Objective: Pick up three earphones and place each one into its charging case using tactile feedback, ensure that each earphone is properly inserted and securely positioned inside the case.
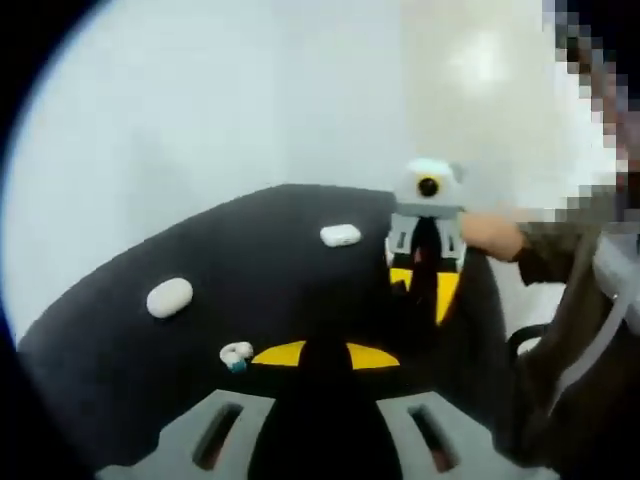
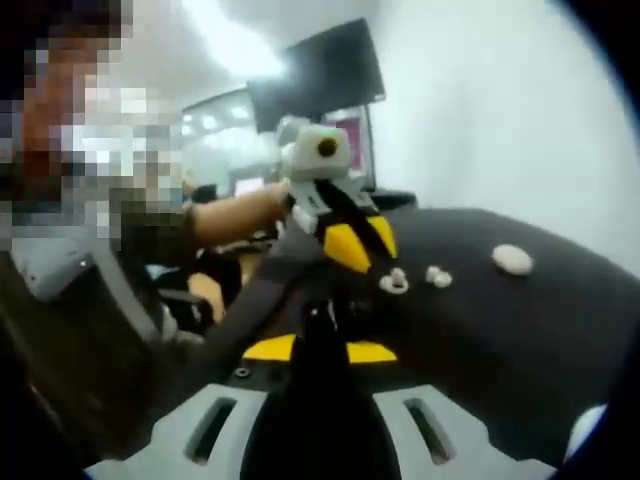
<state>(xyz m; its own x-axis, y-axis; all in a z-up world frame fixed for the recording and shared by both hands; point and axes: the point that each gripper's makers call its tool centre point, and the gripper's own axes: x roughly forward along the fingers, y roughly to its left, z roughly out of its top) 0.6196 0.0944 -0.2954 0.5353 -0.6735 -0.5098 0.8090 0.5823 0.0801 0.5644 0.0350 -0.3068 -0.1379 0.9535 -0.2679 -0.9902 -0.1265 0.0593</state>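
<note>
Progress: barely begun, by the look of it | table [image 1: 120, 350]: earphone [image 1: 237, 354] lay loose near the front edge, two closed cases [image 1: 170, 297] [image 1: 341, 235] further back | left gripper [image 1: 322, 355] and right gripper [image 2: 318, 350]: both stood open, holding nothing.

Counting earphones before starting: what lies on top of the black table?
On the black table: two closed white cases and a loose earphone. The right gripper hides what lies behind it.
</note>
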